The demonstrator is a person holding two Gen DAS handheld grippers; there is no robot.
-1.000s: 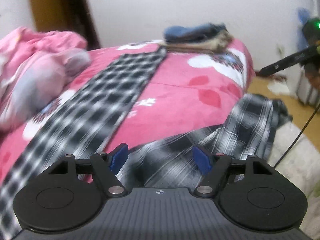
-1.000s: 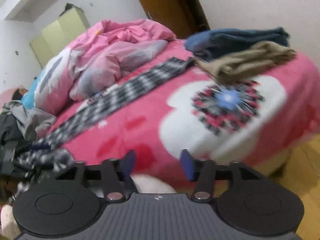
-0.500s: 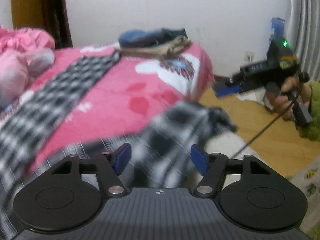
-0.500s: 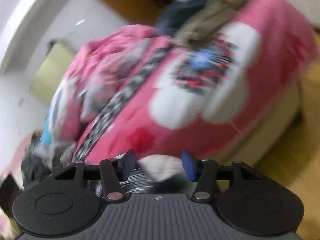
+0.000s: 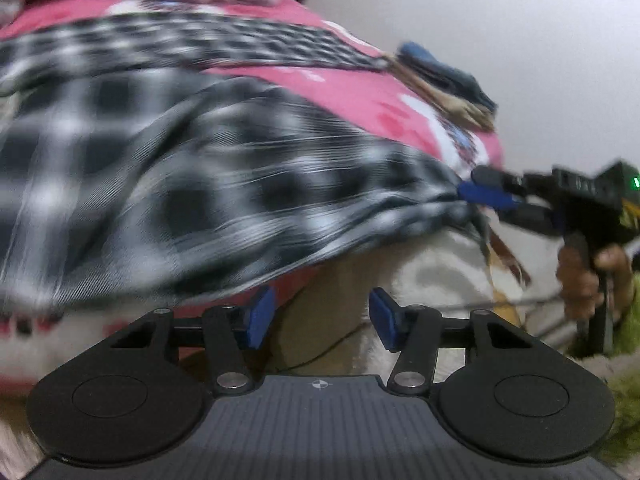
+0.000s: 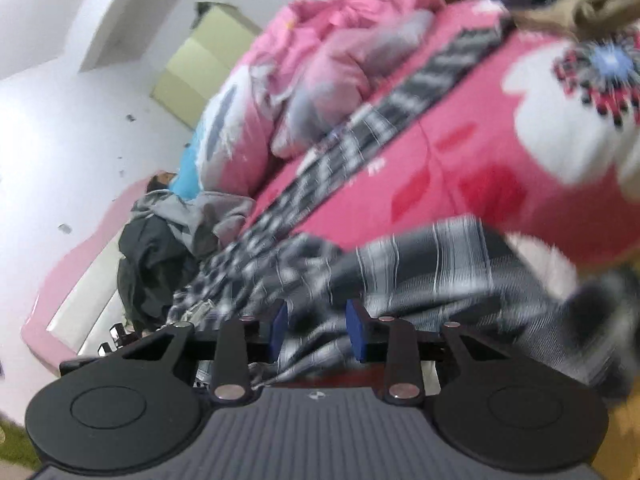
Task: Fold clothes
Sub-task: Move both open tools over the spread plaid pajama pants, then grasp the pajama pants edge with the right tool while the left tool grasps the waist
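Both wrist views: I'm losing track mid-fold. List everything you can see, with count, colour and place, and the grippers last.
Plaid shirt: one, black and white, hanging off the bed edge; one sleeve stretches across the bed.
Bedspread: one, pink with white flowers, covering the bed.
Quilt: one, pale pink, bunched at the bed's far side.
Folded clothes: small stack, blue on tan, at the bed's far corner.
Grey and dark garments: a heap, beside the quilt.
Cabinet: one, pale green, by the wall.
Left gripper: blue pads, closing, nothing between them.
Right gripper: blue pads, closing with shirt cloth between them.
Hand: one, holding the right gripper's handle.
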